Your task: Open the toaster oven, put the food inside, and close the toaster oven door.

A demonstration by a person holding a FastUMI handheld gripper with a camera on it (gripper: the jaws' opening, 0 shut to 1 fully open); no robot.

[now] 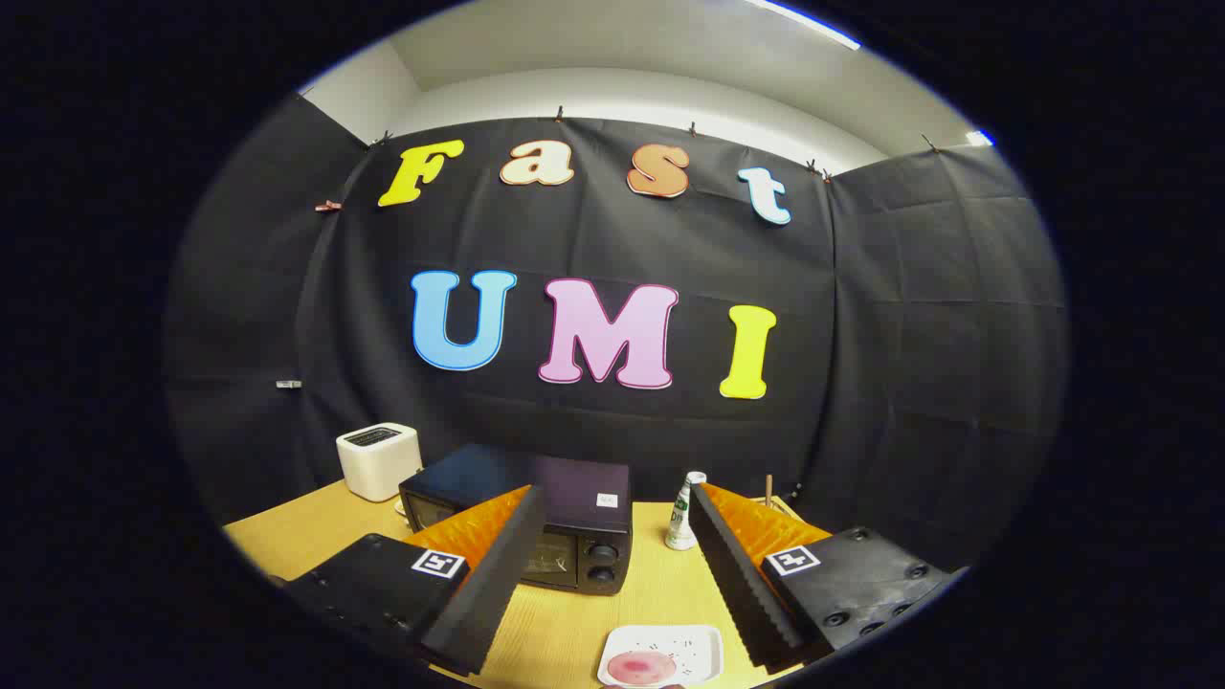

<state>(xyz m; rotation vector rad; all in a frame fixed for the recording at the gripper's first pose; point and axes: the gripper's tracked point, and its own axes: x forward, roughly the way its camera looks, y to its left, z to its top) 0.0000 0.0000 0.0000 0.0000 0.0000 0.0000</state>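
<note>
jaws wide apart | toaster oven (550,522) door closed, beyond | food (641,667) on plate (697,643) between

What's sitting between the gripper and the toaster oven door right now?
Nothing visible. The hand-held gripper is open, and bare table lies between its fingers and the closed toaster oven. The food plate sits nearer, between the fingers.

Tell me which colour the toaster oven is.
Black toaster oven, seen in gripper view beyond the open gripper.

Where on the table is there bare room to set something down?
Bare wood lies between the toaster oven, the bottle and the plate, amid the open gripper. The back left, by the white toaster, is crowded.
</note>
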